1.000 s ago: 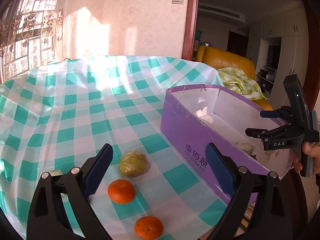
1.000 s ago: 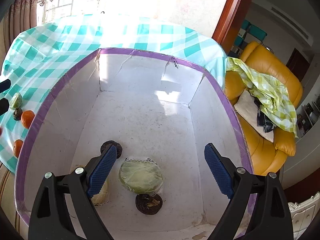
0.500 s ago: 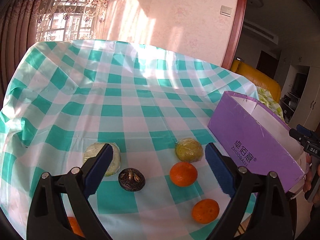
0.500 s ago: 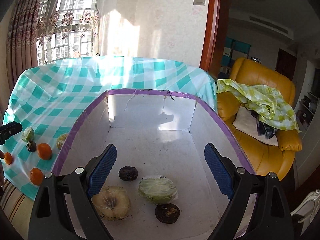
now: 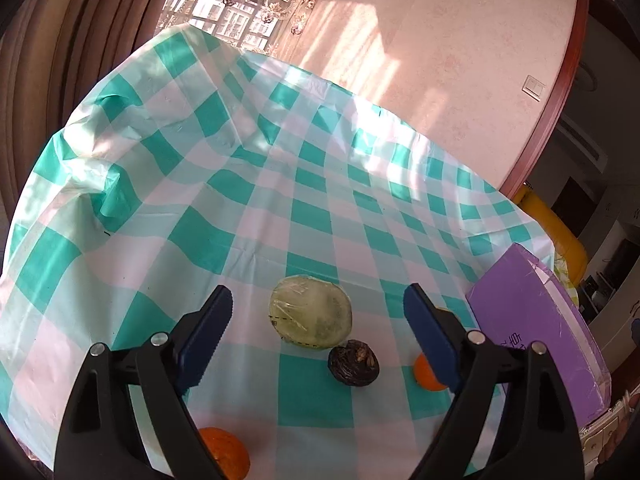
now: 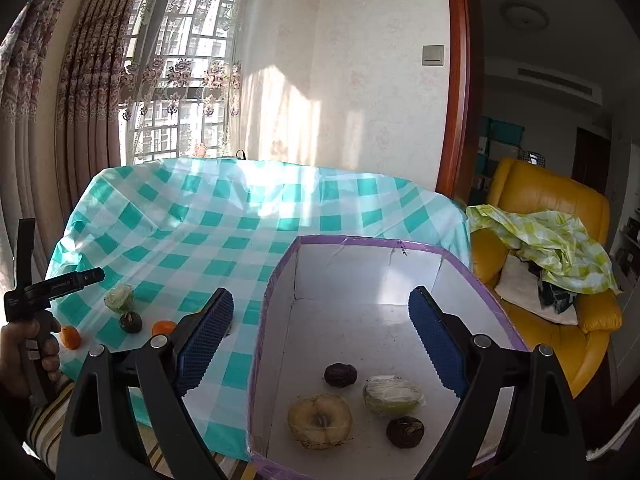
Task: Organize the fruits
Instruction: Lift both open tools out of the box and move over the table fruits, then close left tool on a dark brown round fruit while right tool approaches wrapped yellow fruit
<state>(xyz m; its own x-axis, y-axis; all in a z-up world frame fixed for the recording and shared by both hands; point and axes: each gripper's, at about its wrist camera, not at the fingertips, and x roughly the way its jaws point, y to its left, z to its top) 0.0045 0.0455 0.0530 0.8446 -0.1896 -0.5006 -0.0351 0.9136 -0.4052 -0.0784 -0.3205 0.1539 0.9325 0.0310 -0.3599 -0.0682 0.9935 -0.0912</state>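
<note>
The left tongs have swung over the wrapped green fruit, narrowing slightly but still spread, nothing pinched. Right tongs hang spread above the purple box, empty.

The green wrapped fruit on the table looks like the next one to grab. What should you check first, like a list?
1. Left gripper open wide enough: ok. Its jaws have just been closing a little, with nothing pressed between them.
2. Wrapped green fruit lined up between the left fingers: ok, it sits in the gap, untouched.
3. Space around it: not ok, the dark fruit sits right against its near edge.
4. Right gripper empty and open: ok.
5. Room in the purple box: ok, four fruits near the front, bare floor behind.
6. Oranges out of the way: ok, off to both sides.
</note>
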